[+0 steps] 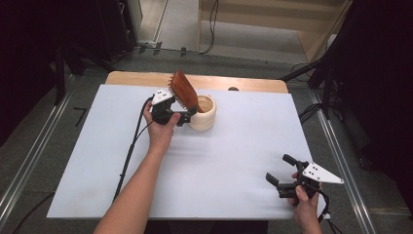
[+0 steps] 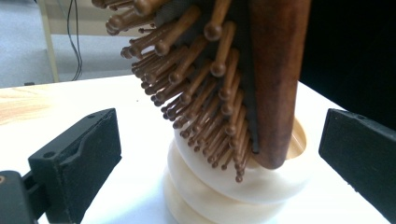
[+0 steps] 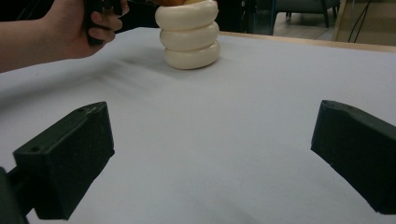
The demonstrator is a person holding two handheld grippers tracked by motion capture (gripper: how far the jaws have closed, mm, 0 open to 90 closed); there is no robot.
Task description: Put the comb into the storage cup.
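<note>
Our left gripper view shows the brown wooden bristled hairbrush (image 2: 233,84) leaning in the cream ribbed ring-shaped holder (image 2: 233,186), between wide-open, empty jaws. From above, our left gripper (image 1: 187,116) sits just left of that holder at the far side of the white table (image 1: 234,161). Our right gripper (image 1: 281,169), near right, is also wide open and empty.

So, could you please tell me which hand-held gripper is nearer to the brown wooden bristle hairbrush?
Left. The left hand-held gripper is right beside the brown wooden bristle hairbrush, jaws open; the right hand-held gripper sits far off near the table's front edge.

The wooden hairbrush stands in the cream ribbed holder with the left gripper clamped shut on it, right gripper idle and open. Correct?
Not quite: the left gripper is open, its jaws apart on either side of the hairbrush, as the left gripper view shows. The rest holds.
</note>
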